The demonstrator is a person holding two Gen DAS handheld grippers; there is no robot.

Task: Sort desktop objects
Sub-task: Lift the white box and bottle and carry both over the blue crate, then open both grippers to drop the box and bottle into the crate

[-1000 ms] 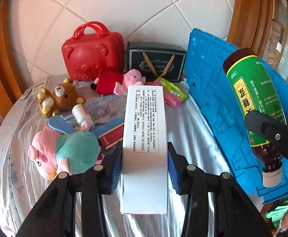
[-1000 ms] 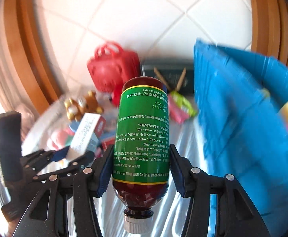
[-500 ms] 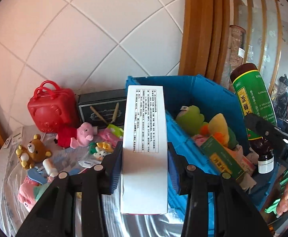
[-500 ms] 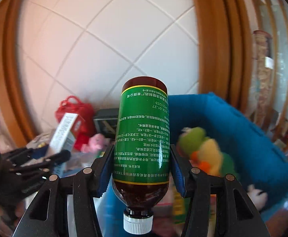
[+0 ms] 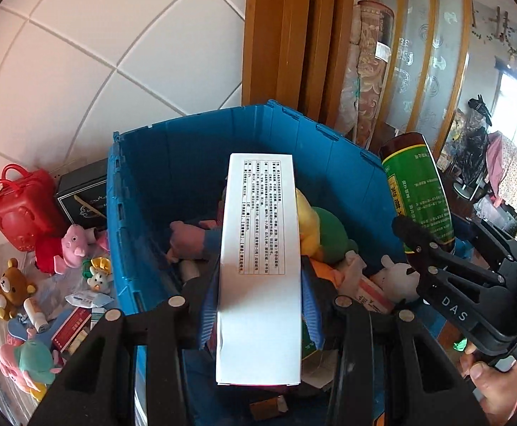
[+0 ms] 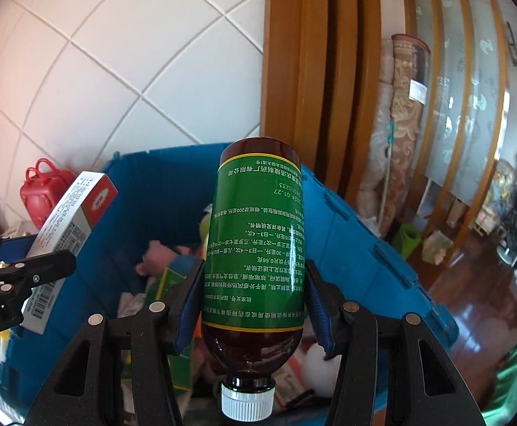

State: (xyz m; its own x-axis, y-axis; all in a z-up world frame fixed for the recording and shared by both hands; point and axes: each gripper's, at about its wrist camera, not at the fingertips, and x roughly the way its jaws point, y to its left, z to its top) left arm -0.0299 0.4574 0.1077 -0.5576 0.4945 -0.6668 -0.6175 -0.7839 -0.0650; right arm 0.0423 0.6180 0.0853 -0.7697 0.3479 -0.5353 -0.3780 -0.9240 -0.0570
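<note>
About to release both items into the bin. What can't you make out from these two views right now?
- Bin floor under the white box: left wrist view, hidden by the box and left gripper.
- Blue bin contents below the brown bottle: right wrist view, blocked by it and right gripper.
- Bottle's label text: too small.

Bin [image 5: 194,163] floor mostly hidden, seemingly
</note>
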